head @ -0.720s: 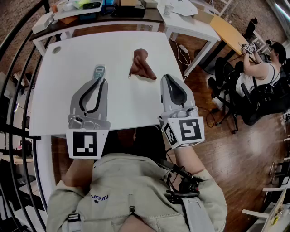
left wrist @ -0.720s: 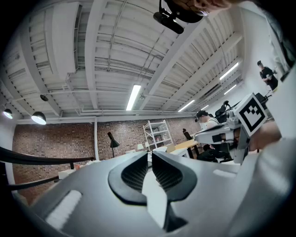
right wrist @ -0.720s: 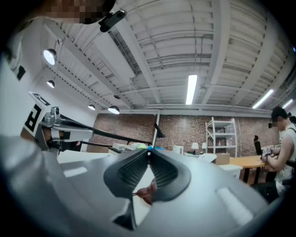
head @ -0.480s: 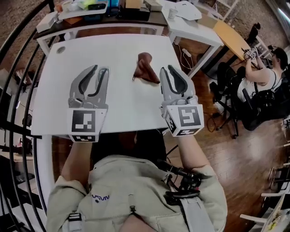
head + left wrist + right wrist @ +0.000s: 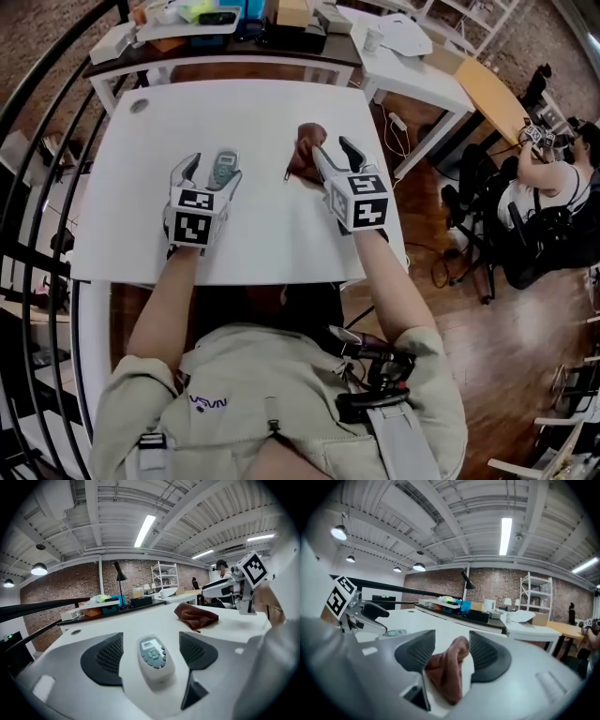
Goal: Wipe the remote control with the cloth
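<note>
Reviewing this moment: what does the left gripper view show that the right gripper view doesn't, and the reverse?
Only the left gripper view: the remote control's screen and buttons, close up, lying between the open jaws of the left gripper. Only the right gripper view: the brown cloth close up, bunched between the open jaws of the right gripper. Both: the white table, the cloth and the remote control somewhere in frame, and the brick wall.
</note>
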`<state>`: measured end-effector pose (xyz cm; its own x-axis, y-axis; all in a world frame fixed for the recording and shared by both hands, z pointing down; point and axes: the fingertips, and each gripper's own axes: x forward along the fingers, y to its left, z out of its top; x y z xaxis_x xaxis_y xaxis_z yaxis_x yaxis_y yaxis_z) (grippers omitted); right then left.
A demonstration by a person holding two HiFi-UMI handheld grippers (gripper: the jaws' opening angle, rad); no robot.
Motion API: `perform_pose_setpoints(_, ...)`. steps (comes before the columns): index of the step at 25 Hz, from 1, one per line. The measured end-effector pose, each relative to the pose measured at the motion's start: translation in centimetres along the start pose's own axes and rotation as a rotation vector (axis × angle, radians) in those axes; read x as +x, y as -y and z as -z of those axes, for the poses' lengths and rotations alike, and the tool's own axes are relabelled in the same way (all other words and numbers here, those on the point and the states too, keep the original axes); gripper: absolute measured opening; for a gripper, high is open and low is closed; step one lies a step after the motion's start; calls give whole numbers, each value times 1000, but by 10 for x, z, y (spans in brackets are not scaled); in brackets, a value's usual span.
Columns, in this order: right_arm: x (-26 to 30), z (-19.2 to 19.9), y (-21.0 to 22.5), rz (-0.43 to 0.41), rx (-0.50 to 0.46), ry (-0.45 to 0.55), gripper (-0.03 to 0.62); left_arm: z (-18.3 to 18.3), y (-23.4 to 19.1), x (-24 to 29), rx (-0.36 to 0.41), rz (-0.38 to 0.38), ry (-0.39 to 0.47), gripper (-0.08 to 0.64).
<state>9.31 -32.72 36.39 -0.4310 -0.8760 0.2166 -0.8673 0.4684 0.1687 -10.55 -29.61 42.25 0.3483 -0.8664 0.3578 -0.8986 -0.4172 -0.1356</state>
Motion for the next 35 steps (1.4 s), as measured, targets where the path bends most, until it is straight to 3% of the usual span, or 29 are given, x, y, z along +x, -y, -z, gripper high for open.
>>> perform_pose_setpoints(8,34,35,-6,-88,68,-174,236,32,10,27,-72,104,-227,354)
perform_pose_setpoints(17,49,58,-9,-125,91,-274,247,36,4,35,-95,66,-333,360)
perform_pose_setpoints(26,55,76,3,-93,136,-336,247,35,3,42,-95,98,-352,318)
perform_pose_setpoints(30,57,81,2,-87,103,-360,244,34,3,41,-61,95,-337,293)
perform_pose_setpoints(33,55,82,3,-77,43,-374,110,31,4,37,-46,80,-298,291)
perform_pose_setpoints(35,53,81,3,-79,35,-373,87,27,9,36,-48,89,-250,291)
